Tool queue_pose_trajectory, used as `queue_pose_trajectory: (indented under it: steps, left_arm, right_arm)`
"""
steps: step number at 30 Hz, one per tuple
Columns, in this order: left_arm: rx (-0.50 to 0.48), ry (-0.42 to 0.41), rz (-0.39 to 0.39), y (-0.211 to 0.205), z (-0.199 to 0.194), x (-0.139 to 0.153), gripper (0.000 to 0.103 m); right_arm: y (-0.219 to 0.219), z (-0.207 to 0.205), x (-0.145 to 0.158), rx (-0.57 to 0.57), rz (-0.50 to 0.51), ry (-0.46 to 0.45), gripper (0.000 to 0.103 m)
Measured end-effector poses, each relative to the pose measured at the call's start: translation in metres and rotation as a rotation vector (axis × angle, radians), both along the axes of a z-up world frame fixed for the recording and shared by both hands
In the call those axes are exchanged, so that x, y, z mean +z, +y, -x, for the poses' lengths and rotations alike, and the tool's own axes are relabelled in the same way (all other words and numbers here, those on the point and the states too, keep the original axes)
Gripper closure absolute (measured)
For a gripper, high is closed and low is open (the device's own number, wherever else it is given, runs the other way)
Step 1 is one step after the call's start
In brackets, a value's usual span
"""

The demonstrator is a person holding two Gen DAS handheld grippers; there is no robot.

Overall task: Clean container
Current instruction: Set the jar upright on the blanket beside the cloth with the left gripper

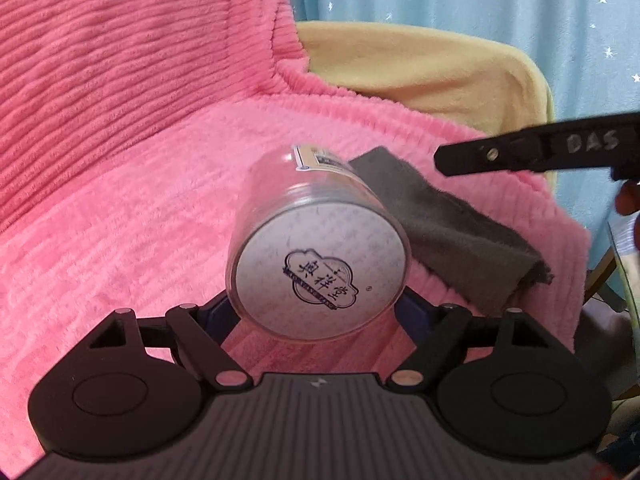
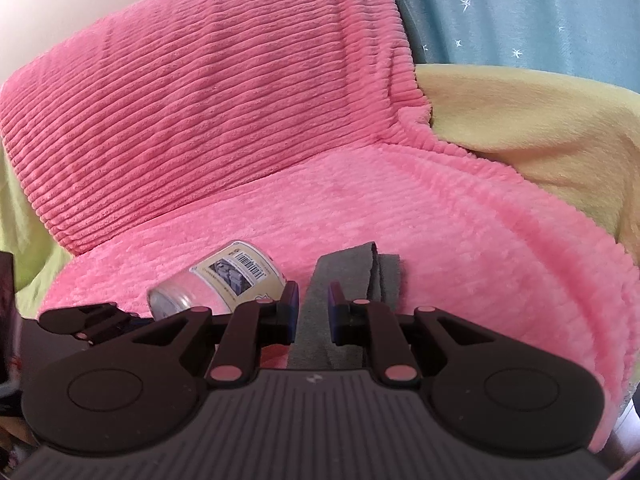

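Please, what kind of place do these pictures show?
Probably a home living room or bedroom: a sofa or armchair covered with a pink ribbed blanket over a yellow cover, and a blue curtain with white stars behind it.

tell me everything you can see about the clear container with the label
The container is a clear plastic cylinder lying on its side on the pink blanket. Its round white end faces the left tongs, printed with a dark blue emblem and characters. A side label carries a barcode. It looks empty. The left tongs' jaws flank the white end, seemingly gripping it. The grey cloth lies against its far side.
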State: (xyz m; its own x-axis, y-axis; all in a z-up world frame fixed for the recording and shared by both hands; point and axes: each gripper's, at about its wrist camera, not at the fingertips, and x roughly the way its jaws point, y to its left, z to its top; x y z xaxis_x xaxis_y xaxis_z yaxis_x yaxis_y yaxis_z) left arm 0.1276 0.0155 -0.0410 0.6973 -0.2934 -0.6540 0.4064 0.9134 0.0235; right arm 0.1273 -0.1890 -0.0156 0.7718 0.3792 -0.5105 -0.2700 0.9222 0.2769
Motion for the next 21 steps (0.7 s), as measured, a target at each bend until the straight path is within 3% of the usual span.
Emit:
queue_pose_trajectory:
  steps: [15, 21]
  left_arm:
    - [-0.013, -0.024, 0.037, 0.009, 0.014, 0.031, 0.022]
    - [-0.007, -0.012, 0.029, 0.010, 0.010, 0.027, 0.023]
  right_arm:
    - [0.002, -0.001, 0.000, 0.013, 0.012, 0.002, 0.091]
    - [0.005, -0.002, -0.001, 0.025, 0.022, 0.006, 0.091]
